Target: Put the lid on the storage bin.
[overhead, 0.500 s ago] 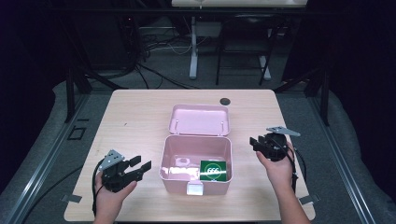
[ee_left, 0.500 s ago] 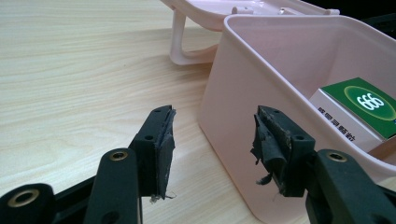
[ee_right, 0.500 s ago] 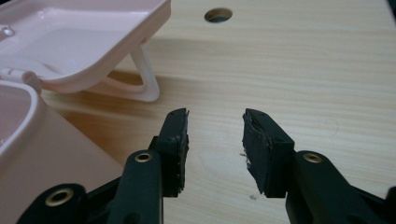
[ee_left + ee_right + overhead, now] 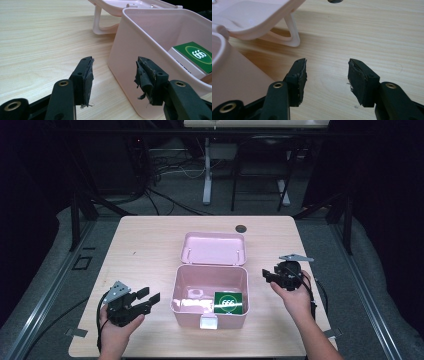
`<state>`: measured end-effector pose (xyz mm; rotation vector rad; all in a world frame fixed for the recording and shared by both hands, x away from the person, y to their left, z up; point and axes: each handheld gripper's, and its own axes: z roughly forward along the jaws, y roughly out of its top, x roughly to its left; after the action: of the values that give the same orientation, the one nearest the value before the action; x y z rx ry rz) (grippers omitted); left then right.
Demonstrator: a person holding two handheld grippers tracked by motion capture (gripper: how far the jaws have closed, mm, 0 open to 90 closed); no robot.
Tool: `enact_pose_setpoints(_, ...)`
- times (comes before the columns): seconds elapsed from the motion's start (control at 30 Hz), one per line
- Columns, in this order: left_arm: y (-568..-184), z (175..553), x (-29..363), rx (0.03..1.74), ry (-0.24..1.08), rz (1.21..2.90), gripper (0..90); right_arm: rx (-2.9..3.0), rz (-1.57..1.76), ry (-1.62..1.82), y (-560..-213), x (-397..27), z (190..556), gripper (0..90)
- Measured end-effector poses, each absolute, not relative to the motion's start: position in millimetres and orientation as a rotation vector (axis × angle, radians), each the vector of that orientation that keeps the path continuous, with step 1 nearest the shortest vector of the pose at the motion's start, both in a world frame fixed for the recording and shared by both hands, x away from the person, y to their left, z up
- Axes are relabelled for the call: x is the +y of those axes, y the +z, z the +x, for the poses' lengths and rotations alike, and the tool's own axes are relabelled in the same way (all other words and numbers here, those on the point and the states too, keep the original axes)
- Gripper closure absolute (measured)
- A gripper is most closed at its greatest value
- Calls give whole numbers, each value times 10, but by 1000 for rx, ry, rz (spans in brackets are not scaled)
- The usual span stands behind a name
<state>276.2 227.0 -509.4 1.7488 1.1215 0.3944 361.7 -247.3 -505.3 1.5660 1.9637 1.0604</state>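
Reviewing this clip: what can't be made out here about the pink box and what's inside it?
- Pink box: floor under the green packet hidden by it, high view.
- Small pale item inside: too small to identify, high view.
- Front latch: state unclear, too small.
- Lid: cut off by the frame edge, right gripper view.

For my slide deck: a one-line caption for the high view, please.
Open pink box holding a green carton on a wooden table, flanked by open left gripper and right gripper.

Left tongs (image 4: 149, 299) and right tongs (image 4: 267, 276), both held low, jaws apart, empty.
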Motion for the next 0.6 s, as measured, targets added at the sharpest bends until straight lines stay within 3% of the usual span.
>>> enact_pose_setpoints(0.6, -4988, 2694, 2186, 1063, 391, 1733, 476, 2163, 1620, 1026, -4499, -2197, 3974, 490)
